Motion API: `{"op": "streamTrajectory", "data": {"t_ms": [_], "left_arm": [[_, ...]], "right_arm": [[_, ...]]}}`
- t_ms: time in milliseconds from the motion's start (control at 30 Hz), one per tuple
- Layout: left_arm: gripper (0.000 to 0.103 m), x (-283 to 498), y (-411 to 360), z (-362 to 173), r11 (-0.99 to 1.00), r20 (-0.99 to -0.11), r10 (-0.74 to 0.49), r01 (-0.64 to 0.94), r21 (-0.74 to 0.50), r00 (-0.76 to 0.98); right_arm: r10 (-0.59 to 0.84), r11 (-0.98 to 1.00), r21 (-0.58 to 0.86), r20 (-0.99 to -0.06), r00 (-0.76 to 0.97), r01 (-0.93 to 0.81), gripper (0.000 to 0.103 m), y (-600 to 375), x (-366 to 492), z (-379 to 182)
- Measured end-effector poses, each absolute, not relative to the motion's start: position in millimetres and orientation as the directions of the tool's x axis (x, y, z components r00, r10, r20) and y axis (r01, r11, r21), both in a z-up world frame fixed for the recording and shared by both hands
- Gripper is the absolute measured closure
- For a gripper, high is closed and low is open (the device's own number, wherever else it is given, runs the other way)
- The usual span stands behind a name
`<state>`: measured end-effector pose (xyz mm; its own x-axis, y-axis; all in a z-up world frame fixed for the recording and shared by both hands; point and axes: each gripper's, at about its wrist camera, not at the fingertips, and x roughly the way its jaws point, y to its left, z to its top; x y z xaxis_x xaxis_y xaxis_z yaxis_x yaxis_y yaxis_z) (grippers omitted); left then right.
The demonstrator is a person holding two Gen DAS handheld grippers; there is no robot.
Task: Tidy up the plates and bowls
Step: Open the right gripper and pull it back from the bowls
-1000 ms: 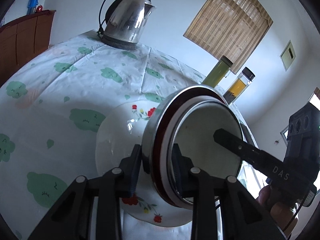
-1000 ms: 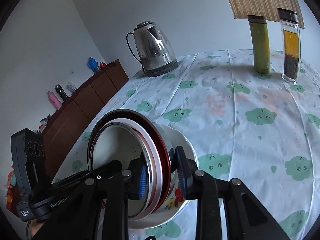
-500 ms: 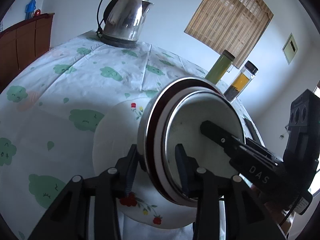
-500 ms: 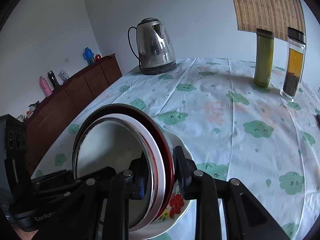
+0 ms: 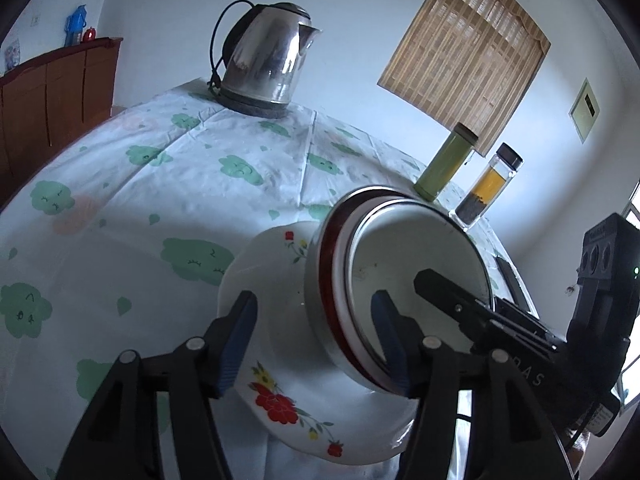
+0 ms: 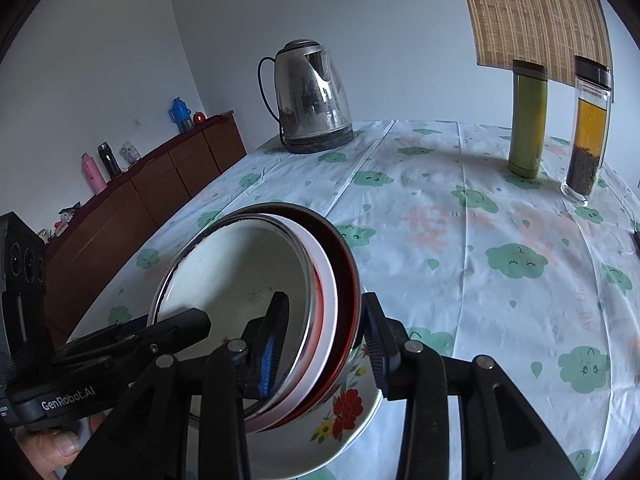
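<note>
A stack of nested bowls [image 5: 400, 280], steel and red-rimmed outside and white inside, stands tilted on edge in a white floral bowl [image 5: 280, 364] on the tablecloth. My left gripper [image 5: 316, 344] is open, its jaws spread on either side of the stack's rim and clear of it. My right gripper [image 6: 324, 340] is shut on the rim of the stack [image 6: 256, 304], one finger inside and one outside. The floral bowl [image 6: 348, 412] shows below my right fingers. Each gripper shows in the other's view.
A steel kettle [image 5: 264, 60] stands at the table's far side. A green bottle [image 5: 444, 160] and a glass tea bottle [image 5: 486, 188] stand at the far right. A wooden sideboard [image 6: 132, 196] runs along the left wall.
My left gripper has opened and let go of the stack's rim. Both grippers and the stack sit lower toward the table. My right gripper still holds the rim.
</note>
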<state>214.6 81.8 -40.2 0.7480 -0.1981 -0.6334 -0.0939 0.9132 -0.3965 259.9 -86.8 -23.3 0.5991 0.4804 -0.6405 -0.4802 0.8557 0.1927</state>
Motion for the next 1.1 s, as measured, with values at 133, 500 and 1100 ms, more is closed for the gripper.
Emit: {"op": "streamTrajectory", "data": {"t_ms": [133,500,1100], "left_arm": [[0.04,210.2,74.8,-34.8,0.943,-0.626,-0.141,-0.089,-0.321,0.767],[0.032,200.1,76.8,-24.7,0.959,-0.574,-0.076,-0.098,-0.267,0.816],[0.028,192.1,64.9,-15.5,0.979,-0.525,-0.027,-0.085,-0.188,0.85]], "right_arm": [[0.473,0.853,0.175,-0.658,0.587,-0.491,0.063,-84.7,256.4,-25.4],[0.568,0.814,0.302,-0.595,0.569,-0.497,0.042,-100.6,255.0,-14.7],[0.507,0.844,0.154,-0.54,0.672,-0.514,0.041,-99.4,231.3,3.6]]}}
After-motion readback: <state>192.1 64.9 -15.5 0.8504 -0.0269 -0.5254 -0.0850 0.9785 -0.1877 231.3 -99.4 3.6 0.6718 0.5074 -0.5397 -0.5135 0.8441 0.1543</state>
